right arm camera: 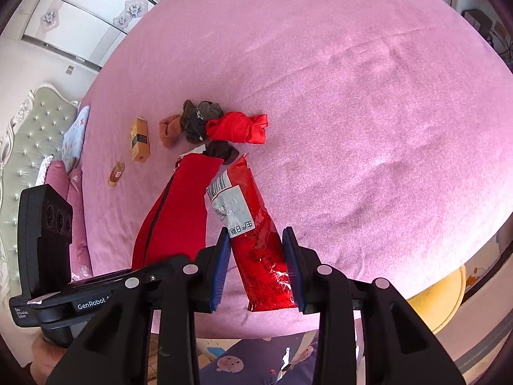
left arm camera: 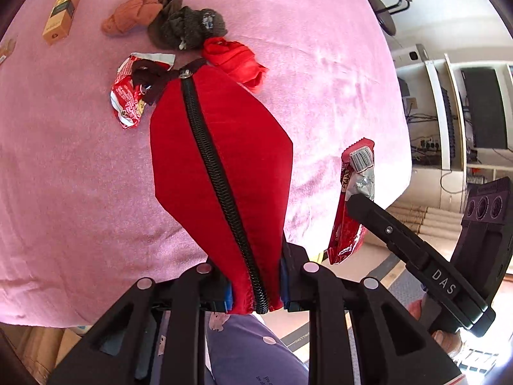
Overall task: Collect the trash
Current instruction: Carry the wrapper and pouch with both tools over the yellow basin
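Observation:
A red fabric pouch point(left arm camera: 224, 160) with a black zip hangs over the pink bed, pinched at its near end in my left gripper point(left arm camera: 256, 292), which is shut on it. Its black ribbon pull point(left arm camera: 154, 77) dangles over a crumpled red and silver wrapper point(left arm camera: 128, 96) lying on the sheet. My right gripper point(right arm camera: 259, 256) is shut on a long red snack wrapper point(right arm camera: 256, 234), held just to the right of the pouch point(right arm camera: 182, 215). In the left wrist view that wrapper point(left arm camera: 349, 218) hangs at the right, by the bed's edge.
On the pink sheet point(left arm camera: 64, 192) beyond the pouch lie knotted cloth bundles: orange point(left arm camera: 128, 16), grey point(left arm camera: 186, 29) and red point(left arm camera: 234, 61). A tan carton point(left arm camera: 62, 12) and a small brown item point(right arm camera: 116, 173) lie further left. A yellow stool point(right arm camera: 442, 301) stands beside the bed.

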Available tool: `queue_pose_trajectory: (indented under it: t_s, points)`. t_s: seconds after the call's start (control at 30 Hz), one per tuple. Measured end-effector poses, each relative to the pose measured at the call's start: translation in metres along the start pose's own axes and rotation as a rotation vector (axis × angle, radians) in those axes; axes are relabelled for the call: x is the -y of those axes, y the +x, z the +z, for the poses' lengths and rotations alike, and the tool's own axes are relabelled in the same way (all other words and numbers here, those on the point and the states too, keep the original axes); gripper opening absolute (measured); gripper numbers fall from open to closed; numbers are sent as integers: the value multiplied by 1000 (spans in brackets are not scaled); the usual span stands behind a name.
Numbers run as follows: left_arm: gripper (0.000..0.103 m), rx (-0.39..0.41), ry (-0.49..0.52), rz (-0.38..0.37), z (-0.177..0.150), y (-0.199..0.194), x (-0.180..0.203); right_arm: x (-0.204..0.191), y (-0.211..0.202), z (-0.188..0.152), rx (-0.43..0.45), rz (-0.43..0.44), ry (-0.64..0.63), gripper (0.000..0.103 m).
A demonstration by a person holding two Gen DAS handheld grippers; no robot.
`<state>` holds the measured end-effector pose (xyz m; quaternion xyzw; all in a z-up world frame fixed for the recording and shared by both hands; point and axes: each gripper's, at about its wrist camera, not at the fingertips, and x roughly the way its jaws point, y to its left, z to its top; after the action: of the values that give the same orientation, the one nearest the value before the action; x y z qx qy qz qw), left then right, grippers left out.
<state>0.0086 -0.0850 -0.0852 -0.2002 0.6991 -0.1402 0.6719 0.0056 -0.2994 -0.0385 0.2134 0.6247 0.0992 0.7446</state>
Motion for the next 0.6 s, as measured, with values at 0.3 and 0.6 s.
queue_pose_trajectory:
  t_s: [0.3,0.6]
  points:
    - [21,-39,203,-5,-28,-3,55,34,-49,-43,126,-22,144,33]
    - [21,-146,367,-5,-56,37,141,105,-96,-84,177,-54,283,33]
